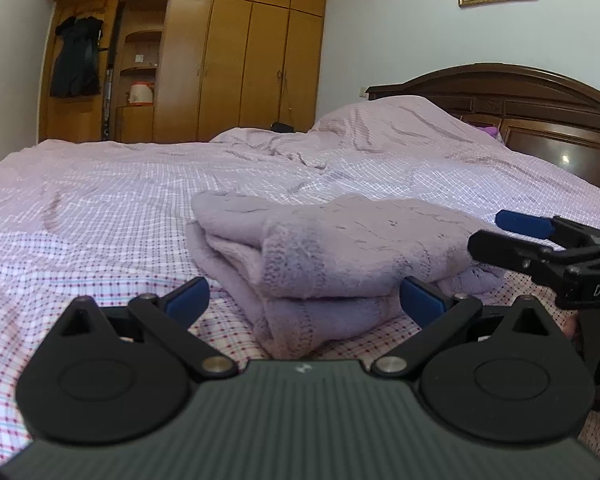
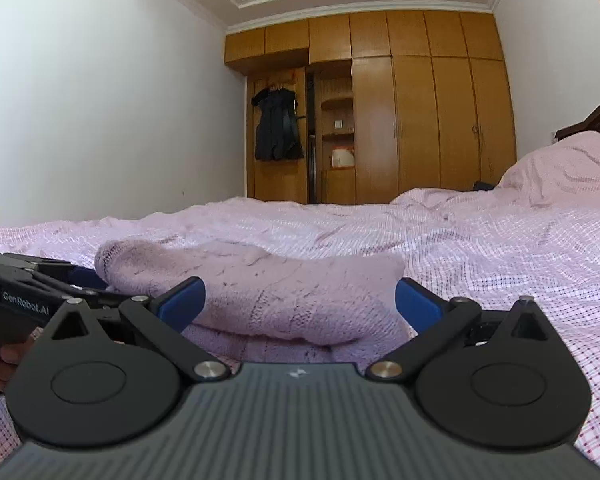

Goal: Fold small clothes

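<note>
left wrist view: left gripper (image 1: 305,298) spread wide, empty, low before the folded lilac knit garment (image 1: 332,256) on the checked bedsheet (image 1: 80,208).
only here: right gripper (image 1: 496,232) beside the bundle, also parted.
right wrist view: right gripper (image 2: 298,300) wide, empty, facing the bundle's flank.
only here: a hand (image 2: 4,364) on the other handle.
step advice: likely finishing; press edges square, lift clear without snagging.

Soft, even daylight fills both views, leaving only faint shadows. A glare spot shines on the headboard (image 1: 565,159). Fisheye bending curves the wardrobe (image 2: 420,104) and walls, with dark vignetting in the corners.
</note>
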